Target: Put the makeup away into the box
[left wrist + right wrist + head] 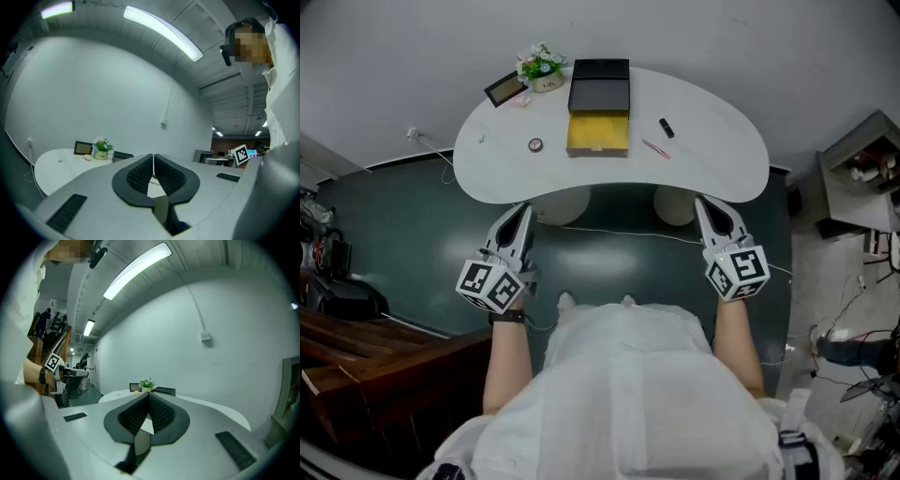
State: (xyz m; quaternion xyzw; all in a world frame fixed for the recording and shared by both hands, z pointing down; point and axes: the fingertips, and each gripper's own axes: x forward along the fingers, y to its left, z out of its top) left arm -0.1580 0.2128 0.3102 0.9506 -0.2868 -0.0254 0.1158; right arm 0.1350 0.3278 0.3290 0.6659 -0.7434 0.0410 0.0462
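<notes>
An open box (598,132) with a yellow inside and a raised black lid stands at the back middle of the white curved table (712,169). To its right lie a black lipstick (666,127) and a thin pink pencil (655,149); a small round compact (535,144) lies to its left. My left gripper (525,208) (153,157) is shut and empty, just short of the table's near edge. My right gripper (700,201) (148,395) is shut and empty too, level with it on the right. The box's lid (164,391) shows beyond the right jaws.
A photo frame (504,89) and a small flower pot (541,67) stand at the table's back left, with a small pale item (522,101) beside them. Wooden furniture (356,361) is at the left, a grey cabinet (853,178) at the right. A thin cable (619,230) crosses the dark floor.
</notes>
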